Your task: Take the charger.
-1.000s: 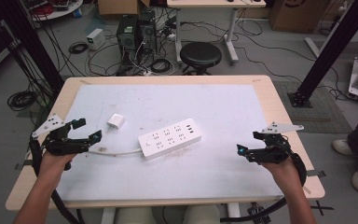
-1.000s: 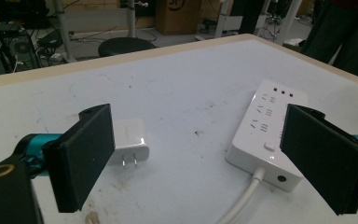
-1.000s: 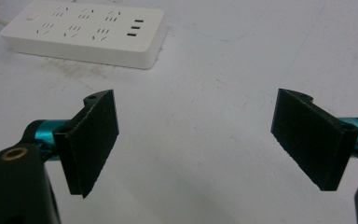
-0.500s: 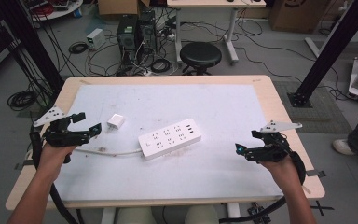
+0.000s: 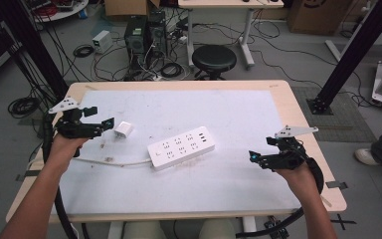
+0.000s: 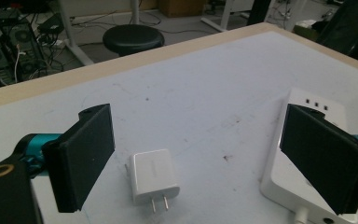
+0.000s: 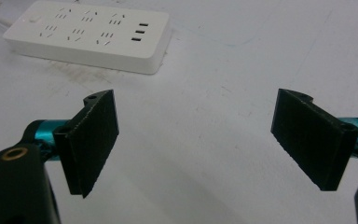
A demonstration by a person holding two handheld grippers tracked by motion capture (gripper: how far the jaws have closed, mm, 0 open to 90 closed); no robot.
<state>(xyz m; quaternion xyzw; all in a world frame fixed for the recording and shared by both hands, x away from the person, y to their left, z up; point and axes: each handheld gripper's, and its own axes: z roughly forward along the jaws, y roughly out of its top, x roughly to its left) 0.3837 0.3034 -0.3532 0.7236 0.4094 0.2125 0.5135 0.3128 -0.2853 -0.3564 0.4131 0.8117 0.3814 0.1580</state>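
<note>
Charger (image 6: 153, 176) between wide left tongs (image 6: 214, 158), untouched, right tongs (image 7: 196, 144) wide, empty.

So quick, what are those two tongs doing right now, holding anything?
Left tongs: open, holding nothing, white charger lying between the jaws.
Right tongs: open, holding nothing, above bare table.

White charger (image 6: 154, 176), white power strip (image 5: 181, 147), black jaws.

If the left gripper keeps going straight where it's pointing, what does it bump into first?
Most likely the white charger: it lies on the table just ahead of the left gripper, between its open jaws. The power strip sits off to one side.
</note>
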